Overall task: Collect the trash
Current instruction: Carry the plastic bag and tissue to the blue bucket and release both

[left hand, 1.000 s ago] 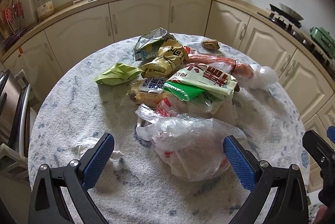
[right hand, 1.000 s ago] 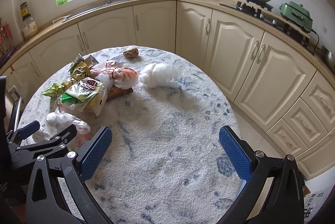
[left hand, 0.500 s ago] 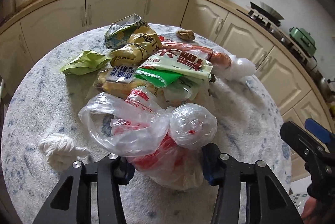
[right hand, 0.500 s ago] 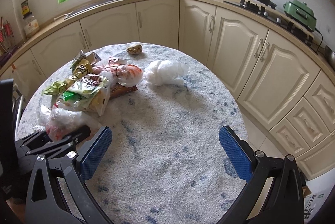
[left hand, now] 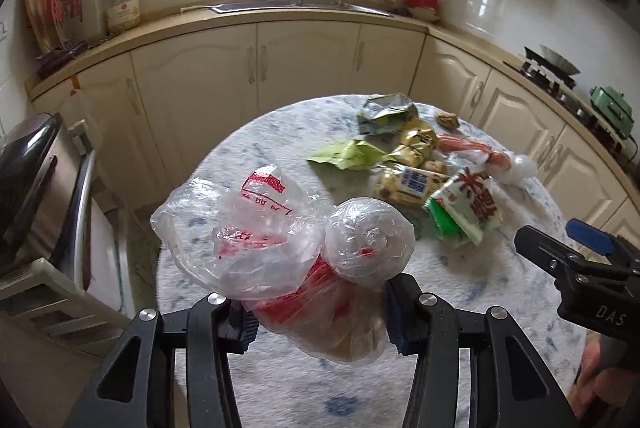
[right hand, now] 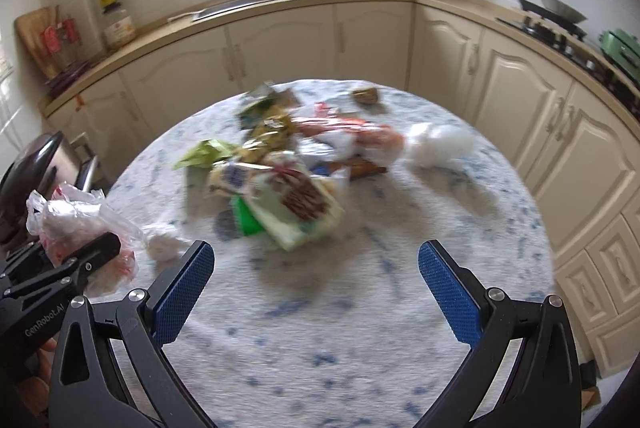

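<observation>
The left gripper is clamped on a crumpled clear plastic bag bulging upward above the round table's near left edge, while the right gripper hovers level, jaws spread empty.

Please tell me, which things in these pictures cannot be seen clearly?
- Left wrist view: the clear plastic bag hides the left hand-held gripper pads and the table beneath.
- Right wrist view: motion blur makes the wrapper pile print unreadable.
- Right wrist view: the right hand-held gripper is open.
</observation>
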`<move>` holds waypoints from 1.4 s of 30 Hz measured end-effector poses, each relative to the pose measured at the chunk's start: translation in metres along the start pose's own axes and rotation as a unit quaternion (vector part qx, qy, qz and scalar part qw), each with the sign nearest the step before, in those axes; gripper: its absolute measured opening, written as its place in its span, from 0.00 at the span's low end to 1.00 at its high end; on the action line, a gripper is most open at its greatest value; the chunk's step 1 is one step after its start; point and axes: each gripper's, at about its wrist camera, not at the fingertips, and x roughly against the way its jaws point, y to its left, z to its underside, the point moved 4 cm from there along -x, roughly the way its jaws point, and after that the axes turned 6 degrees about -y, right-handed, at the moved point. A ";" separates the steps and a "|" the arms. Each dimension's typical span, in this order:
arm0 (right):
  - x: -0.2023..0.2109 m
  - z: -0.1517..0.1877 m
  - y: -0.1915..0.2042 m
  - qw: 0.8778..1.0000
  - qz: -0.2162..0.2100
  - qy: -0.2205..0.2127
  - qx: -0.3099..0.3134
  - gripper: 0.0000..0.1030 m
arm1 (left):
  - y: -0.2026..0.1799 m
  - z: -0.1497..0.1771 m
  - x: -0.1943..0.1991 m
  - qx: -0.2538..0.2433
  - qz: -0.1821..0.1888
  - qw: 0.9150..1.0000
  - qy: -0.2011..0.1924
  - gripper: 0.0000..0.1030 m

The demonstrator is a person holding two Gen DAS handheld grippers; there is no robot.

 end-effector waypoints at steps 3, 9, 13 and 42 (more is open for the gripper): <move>-0.010 0.004 0.028 0.999 -0.028 0.009 0.020 0.97 | 0.020 0.008 0.013 0.011 -0.018 1.000 -0.001 0.44; -0.035 0.012 0.084 0.994 -0.085 0.032 0.059 0.89 | 0.053 0.010 0.028 0.030 -0.037 0.999 0.006 0.44; -0.052 0.013 0.104 0.992 -0.101 0.045 0.068 0.81 | 0.065 0.007 0.029 0.043 -0.036 0.998 0.011 0.44; 0.078 0.004 -0.067 0.993 -0.080 -0.052 -0.068 0.37 | -0.115 -0.033 0.056 -0.060 0.100 0.993 -0.014 0.44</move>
